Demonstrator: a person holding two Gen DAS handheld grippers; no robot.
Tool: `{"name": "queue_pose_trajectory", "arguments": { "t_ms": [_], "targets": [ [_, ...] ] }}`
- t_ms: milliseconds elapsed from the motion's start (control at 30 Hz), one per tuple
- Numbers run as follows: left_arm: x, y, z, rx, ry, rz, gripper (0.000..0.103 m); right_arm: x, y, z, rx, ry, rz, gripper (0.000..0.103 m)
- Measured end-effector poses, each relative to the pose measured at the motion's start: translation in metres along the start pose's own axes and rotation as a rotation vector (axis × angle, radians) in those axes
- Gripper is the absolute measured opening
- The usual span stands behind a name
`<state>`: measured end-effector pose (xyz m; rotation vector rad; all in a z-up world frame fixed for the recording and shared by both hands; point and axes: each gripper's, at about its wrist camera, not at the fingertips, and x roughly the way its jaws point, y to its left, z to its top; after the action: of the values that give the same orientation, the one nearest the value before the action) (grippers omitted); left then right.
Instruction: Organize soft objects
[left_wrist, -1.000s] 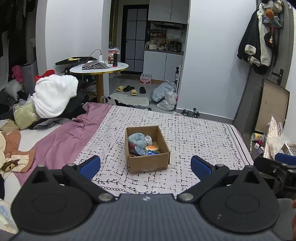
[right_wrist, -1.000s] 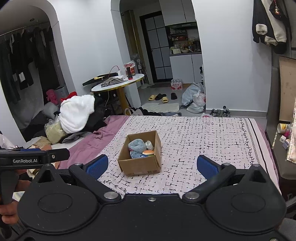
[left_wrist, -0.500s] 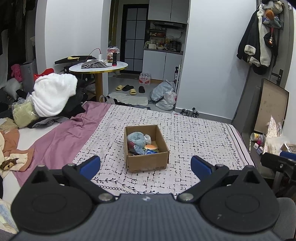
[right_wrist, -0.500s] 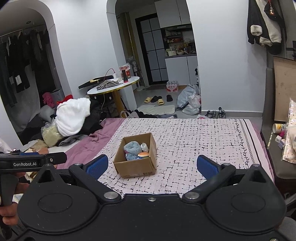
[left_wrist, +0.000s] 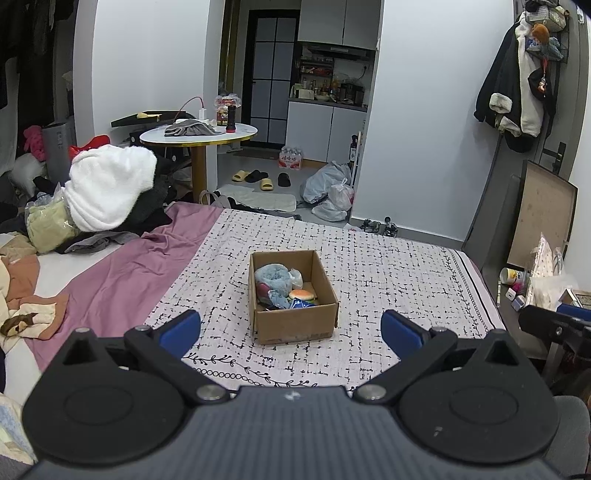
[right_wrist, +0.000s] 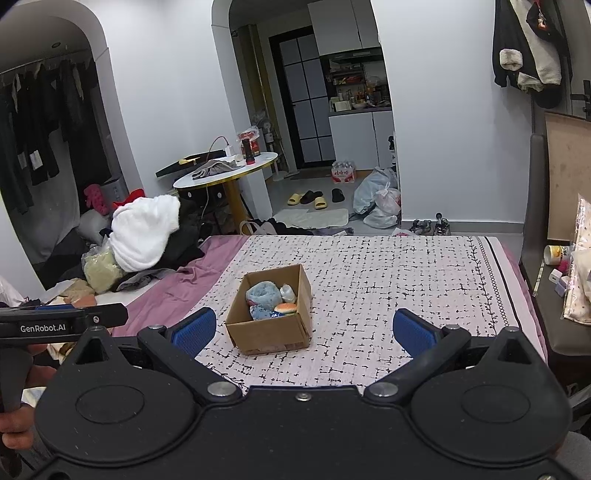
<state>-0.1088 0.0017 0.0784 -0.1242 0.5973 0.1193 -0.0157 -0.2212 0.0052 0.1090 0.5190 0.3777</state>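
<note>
An open cardboard box (left_wrist: 295, 325) (right_wrist: 266, 334) stands on the patterned bedspread (left_wrist: 388, 266) (right_wrist: 388, 273). It holds several soft toys: a fluffy blue one (left_wrist: 272, 277) (right_wrist: 263, 292), a burger-shaped one (left_wrist: 301, 294) (right_wrist: 285, 307) and a small white one (left_wrist: 296, 276). My left gripper (left_wrist: 290, 330) is open and empty, well back from the box. My right gripper (right_wrist: 303, 330) is open and empty, also back from the box. The left gripper's body shows at the left edge of the right wrist view (right_wrist: 62, 321).
A purple sheet (left_wrist: 110, 280) lies left of the bedspread, with a pile of clothes and a white fluffy blanket (left_wrist: 110, 184) behind it. A round table (left_wrist: 197, 134) stands past the bed. A cluttered side surface (left_wrist: 535, 284) is at the right.
Both grippers have drawn back and risen a little, so the box looks slightly smaller and farther. The box and toys have not moved.
</note>
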Motion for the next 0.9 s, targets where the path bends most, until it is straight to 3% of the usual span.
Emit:
{"name": "queue_pose_trajectory", "arguments": {
  "t_ms": [900],
  "targets": [
    [-0.0016, 0.0041, -0.0075, -0.017, 0.01, -0.011, 0.103, 0.0048, 0.0049, -0.0069, -0.002, 0.016, -0.009, 0.103]
  ]
}}
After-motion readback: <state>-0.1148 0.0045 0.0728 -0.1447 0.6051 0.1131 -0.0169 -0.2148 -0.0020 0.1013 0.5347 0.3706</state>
